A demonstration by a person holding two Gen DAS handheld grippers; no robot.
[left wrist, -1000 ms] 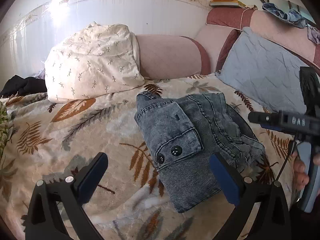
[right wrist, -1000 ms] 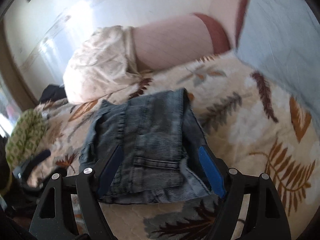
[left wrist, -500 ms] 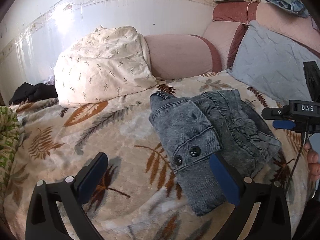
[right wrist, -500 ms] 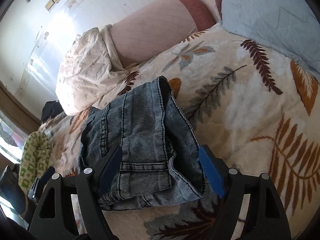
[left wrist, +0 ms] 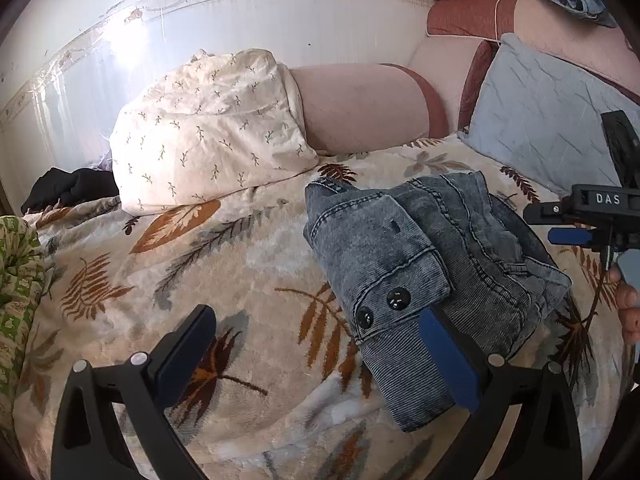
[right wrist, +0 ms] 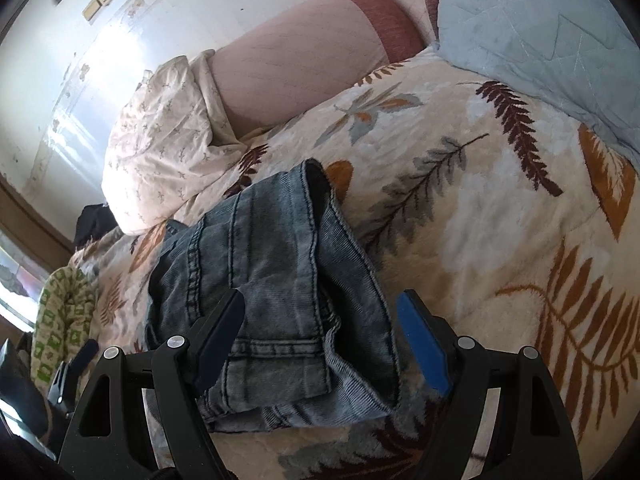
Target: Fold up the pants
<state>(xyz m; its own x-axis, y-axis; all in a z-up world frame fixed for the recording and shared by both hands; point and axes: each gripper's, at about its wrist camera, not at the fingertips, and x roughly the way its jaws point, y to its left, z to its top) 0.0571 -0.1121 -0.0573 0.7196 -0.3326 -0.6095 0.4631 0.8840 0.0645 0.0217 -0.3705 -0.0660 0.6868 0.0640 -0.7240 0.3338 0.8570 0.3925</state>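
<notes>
Grey-blue denim pants (left wrist: 424,264) lie folded into a compact bundle on the leaf-patterned blanket (left wrist: 240,264), two black buttons facing the left wrist view. They also show in the right wrist view (right wrist: 276,288), hem edge nearest. My left gripper (left wrist: 316,344) is open and empty, held above the blanket just left of the bundle. My right gripper (right wrist: 320,336) is open and empty, hovering over the bundle's near edge; its body shows in the left wrist view (left wrist: 588,216) at the right.
A cream floral pillow (left wrist: 208,132) and a pink bolster (left wrist: 360,104) lie at the back. A blue-grey cushion (left wrist: 540,128) stands at the right. A green patterned cloth (left wrist: 16,280) and a black garment (left wrist: 68,188) sit at the left.
Both grippers have drawn back and lifted from the folded pants, staying open. The left view has shifted so the bundle sits further right; the bundle itself has not moved.
</notes>
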